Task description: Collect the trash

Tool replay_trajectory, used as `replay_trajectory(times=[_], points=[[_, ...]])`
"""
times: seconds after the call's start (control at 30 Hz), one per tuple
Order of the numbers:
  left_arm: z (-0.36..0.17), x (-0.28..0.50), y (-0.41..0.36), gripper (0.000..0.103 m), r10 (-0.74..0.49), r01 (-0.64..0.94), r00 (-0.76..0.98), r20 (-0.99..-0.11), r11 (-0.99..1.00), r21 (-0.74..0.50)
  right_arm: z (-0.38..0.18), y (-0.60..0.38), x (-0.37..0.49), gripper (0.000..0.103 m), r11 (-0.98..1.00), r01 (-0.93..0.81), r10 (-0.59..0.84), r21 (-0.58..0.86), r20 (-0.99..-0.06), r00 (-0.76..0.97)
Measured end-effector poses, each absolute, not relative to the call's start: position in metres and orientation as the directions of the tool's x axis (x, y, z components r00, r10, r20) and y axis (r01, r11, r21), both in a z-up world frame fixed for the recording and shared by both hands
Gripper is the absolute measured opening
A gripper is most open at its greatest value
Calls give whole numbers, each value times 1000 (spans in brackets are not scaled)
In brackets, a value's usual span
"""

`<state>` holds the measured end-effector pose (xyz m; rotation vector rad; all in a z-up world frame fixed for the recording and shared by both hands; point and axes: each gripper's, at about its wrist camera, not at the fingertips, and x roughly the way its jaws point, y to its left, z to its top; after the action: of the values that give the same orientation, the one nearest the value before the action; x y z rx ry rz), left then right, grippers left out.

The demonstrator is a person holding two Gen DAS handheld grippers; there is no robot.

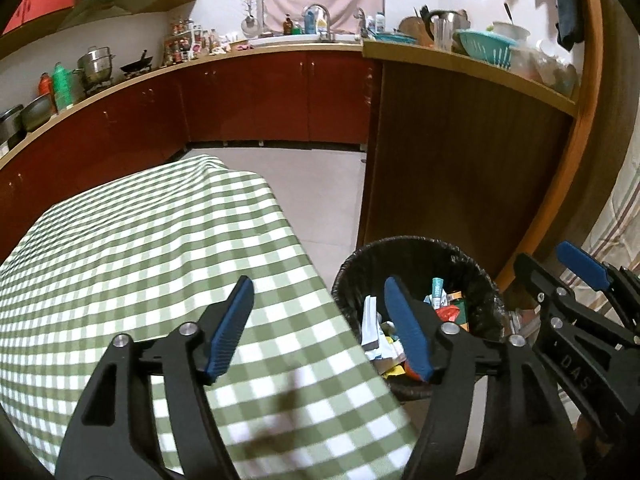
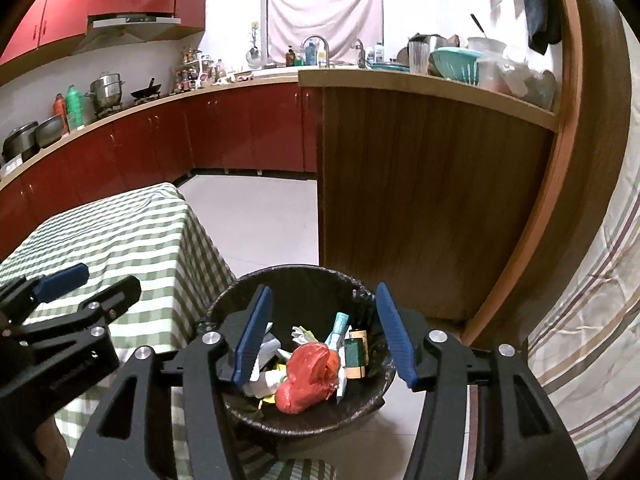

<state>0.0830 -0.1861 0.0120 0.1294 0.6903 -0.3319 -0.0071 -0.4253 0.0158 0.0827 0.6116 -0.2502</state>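
While the checked tablecloth (image 1: pixel 152 248) fills the left, the black-lined bin (image 2: pixel 296 280) stands on the floor beside it holding the trash (a red bag (image 2: pixel 308 376), a green box (image 2: pixel 355 354), papers), with the right gripper (image 2: pixel 324 336) above it and the left gripper (image 1: pixel 320 328) at the table's edge, both spread and empty.

The left gripper's finger (image 1: pixel 408 332) is hiding part of the trash (image 1: pixel 444 312) inside the bin (image 1: pixel 472 264).
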Motion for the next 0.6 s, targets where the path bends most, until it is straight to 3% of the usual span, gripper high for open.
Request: replay_trajectory(times=[0.23, 0.6], points=[[28, 53, -162, 79, -243, 315, 757, -606, 949, 12, 32, -411, -26, 60, 970, 243, -206, -5, -548, 811], [43, 21, -137, 81, -221, 283, 787, -577, 959, 19, 48, -387, -55, 65, 976, 217, -198, -24, -511, 837]])
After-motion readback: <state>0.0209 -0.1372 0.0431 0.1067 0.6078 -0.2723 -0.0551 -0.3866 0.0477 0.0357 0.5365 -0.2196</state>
